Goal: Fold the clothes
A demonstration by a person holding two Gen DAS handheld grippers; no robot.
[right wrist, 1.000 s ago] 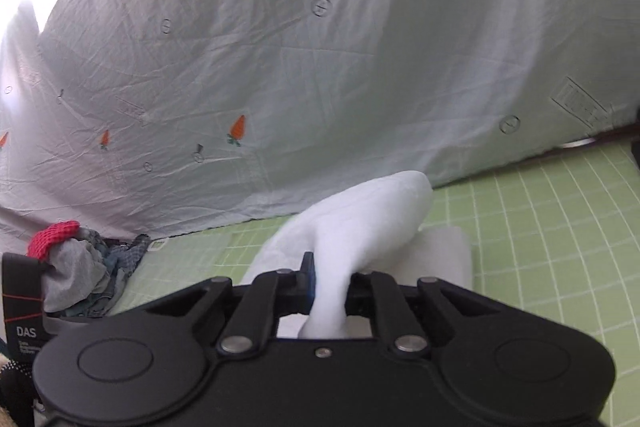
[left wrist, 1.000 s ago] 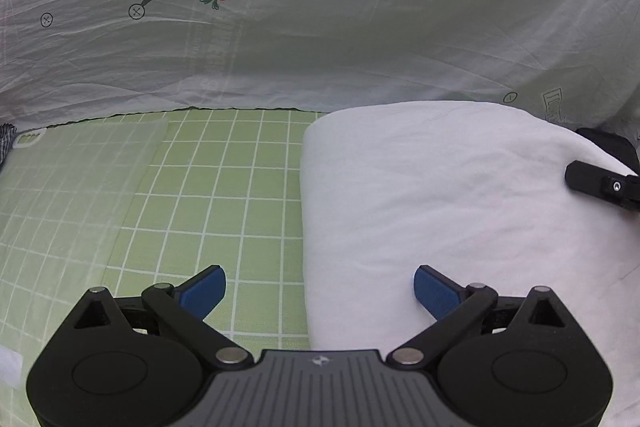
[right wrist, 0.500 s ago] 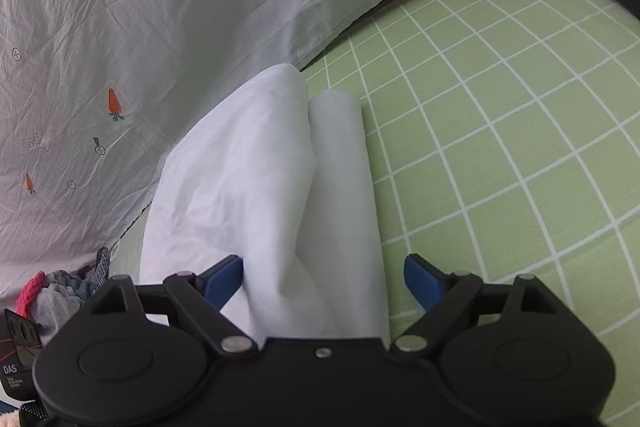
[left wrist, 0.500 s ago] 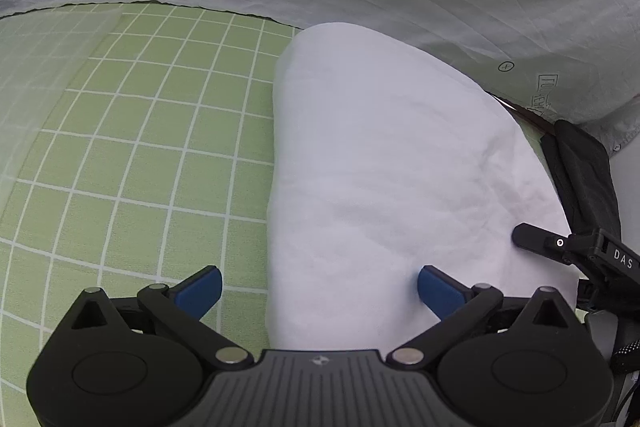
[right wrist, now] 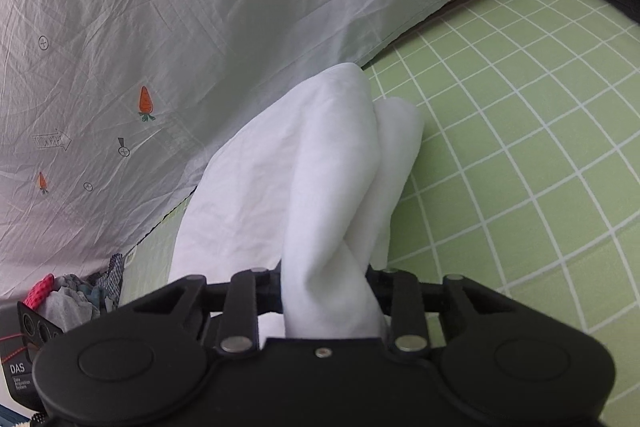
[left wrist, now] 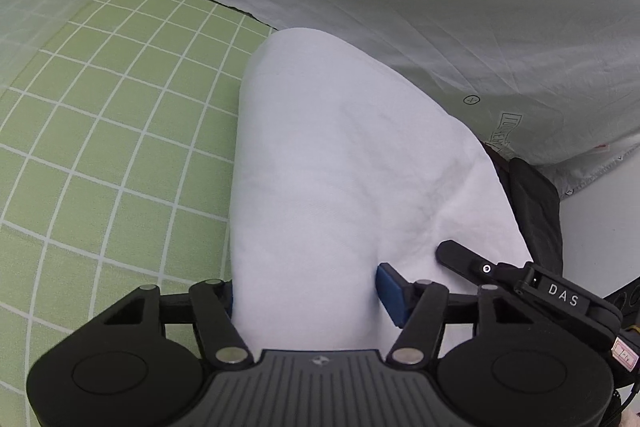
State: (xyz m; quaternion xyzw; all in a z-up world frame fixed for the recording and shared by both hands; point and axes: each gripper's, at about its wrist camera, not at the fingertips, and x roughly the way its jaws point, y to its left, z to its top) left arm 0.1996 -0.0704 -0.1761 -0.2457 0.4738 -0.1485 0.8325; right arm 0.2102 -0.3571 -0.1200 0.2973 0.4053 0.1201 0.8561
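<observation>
Left gripper (left wrist: 308, 297) astride folded white garment (left wrist: 340, 167), green grid mat (left wrist: 120, 131), right gripper's finger (left wrist: 460, 257) touching

The left gripper (left wrist: 308, 297) is built of matte black plastic, with two round discs moulded into its body and a ribbed grey centre plate bearing a small emblem. Silver pivot screws are set at the base of the black linkage arms. Blue pads (left wrist: 390, 293) are fitted to the fingers.

The right gripper (right wrist: 326, 285) is of the same black construction, with two round discs, silver pivot screws and one small centre screw. In the left wrist view its finger is seen to carry a white-ringed screw and a label marked "DAS".
</observation>
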